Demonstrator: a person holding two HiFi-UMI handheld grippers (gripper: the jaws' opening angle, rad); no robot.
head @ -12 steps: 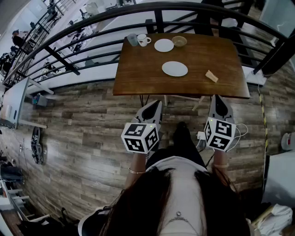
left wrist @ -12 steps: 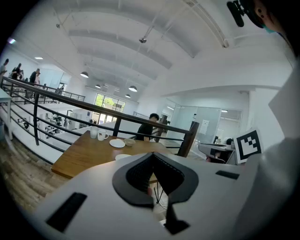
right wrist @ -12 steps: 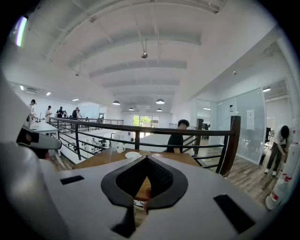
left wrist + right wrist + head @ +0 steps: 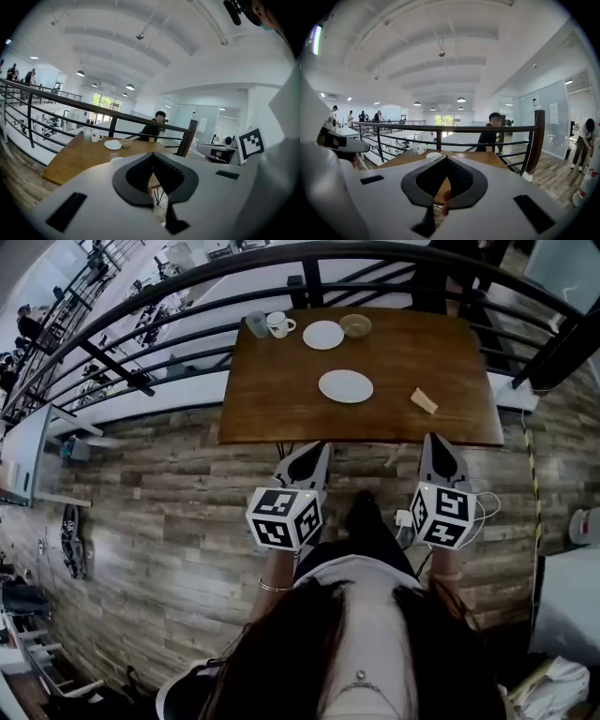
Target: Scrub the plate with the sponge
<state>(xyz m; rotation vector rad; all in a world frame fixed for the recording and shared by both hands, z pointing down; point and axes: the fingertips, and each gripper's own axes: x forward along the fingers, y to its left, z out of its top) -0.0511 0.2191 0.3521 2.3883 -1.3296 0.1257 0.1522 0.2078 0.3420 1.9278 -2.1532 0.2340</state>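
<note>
Plate [image 4: 346,386] lies bare at the middle of the table [image 4: 272,409], with the sponge [image 4: 424,400] well apart at its right, so scrubbing looks unstarted and all of it is left. Below the table's near edge, the left gripper [image 4: 316,451] and right gripper [image 4: 437,442] have their jaws pressed together, holding nothing. At the upper edge of the table, what the bowl [image 4: 355,326], mug [image 4: 277,324] and glass [image 4: 256,324] hold is too small to tell.

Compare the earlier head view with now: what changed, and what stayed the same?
The table sits slightly nearer and further left in view; nothing was grasped or released. Left gripper and right gripper stay shut and empty; plate and sponge untouched.
</note>
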